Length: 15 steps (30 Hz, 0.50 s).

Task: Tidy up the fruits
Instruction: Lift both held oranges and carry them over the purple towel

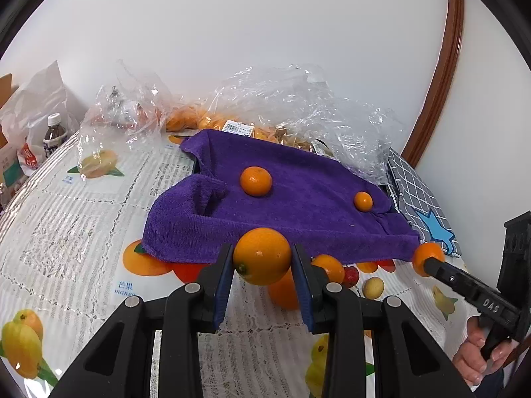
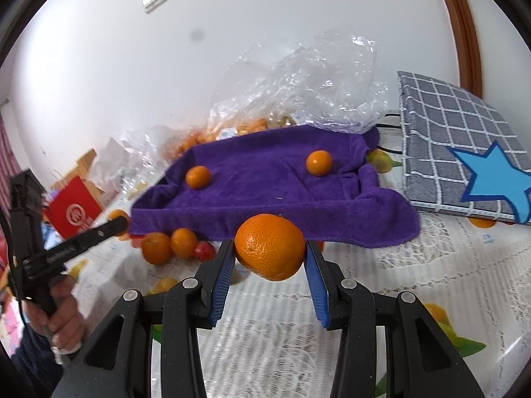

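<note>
My left gripper is shut on a smooth orange just in front of the purple towel. My right gripper is shut on a rough-skinned orange at the towel's near edge. Two small oranges lie on the towel; they also show in the right wrist view. More loose fruit sits below the towel's front edge: oranges, a red fruit and a yellow one.
Crumpled clear plastic bags with more oranges lie behind the towel. A grey checked box with a blue star stands to the right. A bottle and bags are at far left, a red box too. A fruit-printed tablecloth covers the table.
</note>
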### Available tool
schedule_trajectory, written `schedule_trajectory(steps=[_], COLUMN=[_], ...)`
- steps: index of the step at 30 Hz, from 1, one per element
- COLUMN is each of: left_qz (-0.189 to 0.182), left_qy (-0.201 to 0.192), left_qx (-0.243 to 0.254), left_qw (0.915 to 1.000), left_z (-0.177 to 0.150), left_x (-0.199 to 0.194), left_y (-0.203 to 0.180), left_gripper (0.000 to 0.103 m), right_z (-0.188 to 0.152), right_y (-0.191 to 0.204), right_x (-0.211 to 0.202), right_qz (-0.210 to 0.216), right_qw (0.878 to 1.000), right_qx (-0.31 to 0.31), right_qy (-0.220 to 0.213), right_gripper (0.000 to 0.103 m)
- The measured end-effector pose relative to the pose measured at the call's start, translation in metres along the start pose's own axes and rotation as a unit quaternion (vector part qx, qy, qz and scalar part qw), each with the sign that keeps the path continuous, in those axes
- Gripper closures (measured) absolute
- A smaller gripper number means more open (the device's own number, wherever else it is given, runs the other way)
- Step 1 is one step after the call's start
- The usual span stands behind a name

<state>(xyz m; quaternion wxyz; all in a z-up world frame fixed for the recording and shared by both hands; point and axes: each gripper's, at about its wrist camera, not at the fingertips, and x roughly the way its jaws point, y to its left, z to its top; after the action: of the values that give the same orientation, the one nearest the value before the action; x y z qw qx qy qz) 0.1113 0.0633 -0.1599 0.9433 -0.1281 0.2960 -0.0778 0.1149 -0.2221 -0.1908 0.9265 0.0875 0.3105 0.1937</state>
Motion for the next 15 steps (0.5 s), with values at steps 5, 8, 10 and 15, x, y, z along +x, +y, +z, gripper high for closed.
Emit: schedule_trajectory(steps=[5, 8, 10, 15], left_qz=[-0.008, -0.007, -0.010, 0.002], left_qy=[-0.004, -0.014, -0.022, -0.036], left_qx=[-0.016, -0.016, -0.018, -0.023], left_qw=[0.9998, 0.9997, 0.9995, 0.9991], left_z=[0.014, 0.033, 0.046, 0.072], left_x=[0.004, 0.010, 0.015, 0.034], left_y=[0.003, -0.001, -0.003, -0.009], left_gripper=[0.070, 0.070, 0.070, 0.070], right_z=[0.015, 0.034, 0.048, 0.083], right_y=[-0.005, -0.006, -0.007, -0.012], right_x=[-0.004, -0.005, -0.006, 0.004], right_qz=[0.018, 0.007, 0.004, -0.016], right_qw=[1.000, 1.000, 0.999, 0.998], right_qx=[0.013, 0.001, -0.003, -0.017], right_qy=[-0.011, -0.026, -0.036, -0.056], right_gripper=[0.060, 0.060, 0.060, 0.060])
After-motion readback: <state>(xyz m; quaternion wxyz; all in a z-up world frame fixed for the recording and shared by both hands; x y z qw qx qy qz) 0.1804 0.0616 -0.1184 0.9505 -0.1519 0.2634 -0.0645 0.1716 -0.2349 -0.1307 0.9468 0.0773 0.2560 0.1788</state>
